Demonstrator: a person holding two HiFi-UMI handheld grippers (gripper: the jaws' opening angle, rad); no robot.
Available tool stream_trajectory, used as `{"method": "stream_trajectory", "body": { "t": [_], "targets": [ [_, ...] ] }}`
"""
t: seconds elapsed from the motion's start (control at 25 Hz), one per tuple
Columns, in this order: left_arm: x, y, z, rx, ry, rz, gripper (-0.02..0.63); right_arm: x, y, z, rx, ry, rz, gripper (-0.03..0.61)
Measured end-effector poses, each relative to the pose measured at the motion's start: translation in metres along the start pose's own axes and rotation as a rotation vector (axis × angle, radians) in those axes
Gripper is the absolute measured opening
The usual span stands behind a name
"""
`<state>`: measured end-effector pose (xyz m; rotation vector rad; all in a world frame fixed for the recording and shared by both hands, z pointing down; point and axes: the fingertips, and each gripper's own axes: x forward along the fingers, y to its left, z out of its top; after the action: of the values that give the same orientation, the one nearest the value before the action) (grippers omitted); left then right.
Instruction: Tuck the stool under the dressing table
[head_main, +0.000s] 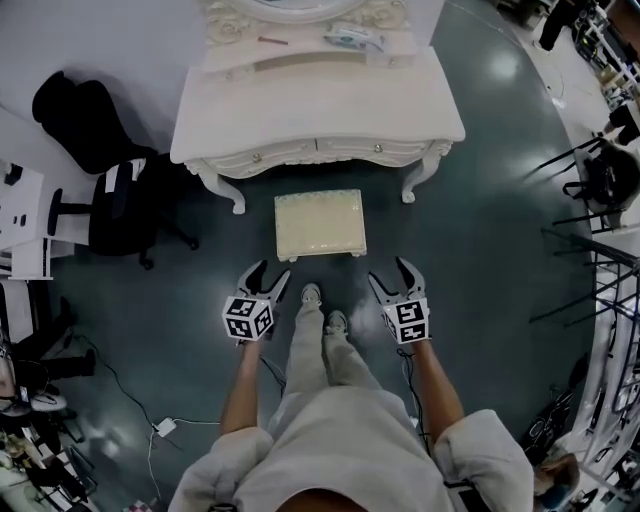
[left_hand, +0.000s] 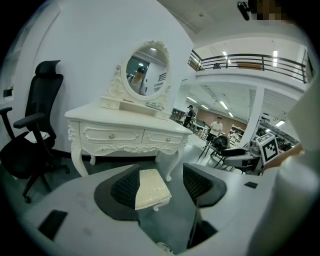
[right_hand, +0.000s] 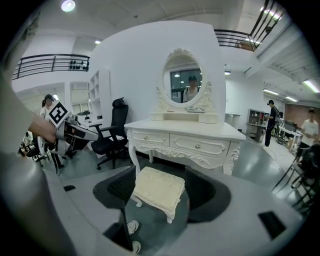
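Note:
A cream cushioned stool (head_main: 320, 224) stands on the dark floor just in front of the white dressing table (head_main: 317, 125), outside its legs. It also shows between the jaws as the stool (left_hand: 152, 187) and the stool (right_hand: 158, 189). My left gripper (head_main: 264, 280) is open near the stool's front left corner, short of touching it. My right gripper (head_main: 396, 277) is open near the front right corner, also apart from it. Both hold nothing. The table carries an oval mirror (right_hand: 183, 78).
A black office chair (head_main: 118, 205) stands left of the table. The person's feet (head_main: 324, 308) are right behind the stool. Folded stands and racks (head_main: 598, 250) crowd the right side. A cable and adapter (head_main: 163, 427) lie on the floor at lower left.

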<state>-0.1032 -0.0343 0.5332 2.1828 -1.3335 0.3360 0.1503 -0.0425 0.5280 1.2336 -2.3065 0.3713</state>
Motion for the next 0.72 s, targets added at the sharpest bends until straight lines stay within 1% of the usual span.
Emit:
{"method": "stream_trajectory", "body": {
  "t": [0.32, 0.72],
  "targets": [
    [0.029, 0.033, -0.031, -0.012, 0.051, 0.002, 0.252, 0.046, -0.005, -0.027, 0.02, 0.051, -0.004, 0.294],
    [0.072, 0.089, -0.085, -0.048, 0.126, 0.0, 0.252, 0.109, -0.008, -0.072, 0.047, 0.111, -0.011, 0.294]
  ]
}}
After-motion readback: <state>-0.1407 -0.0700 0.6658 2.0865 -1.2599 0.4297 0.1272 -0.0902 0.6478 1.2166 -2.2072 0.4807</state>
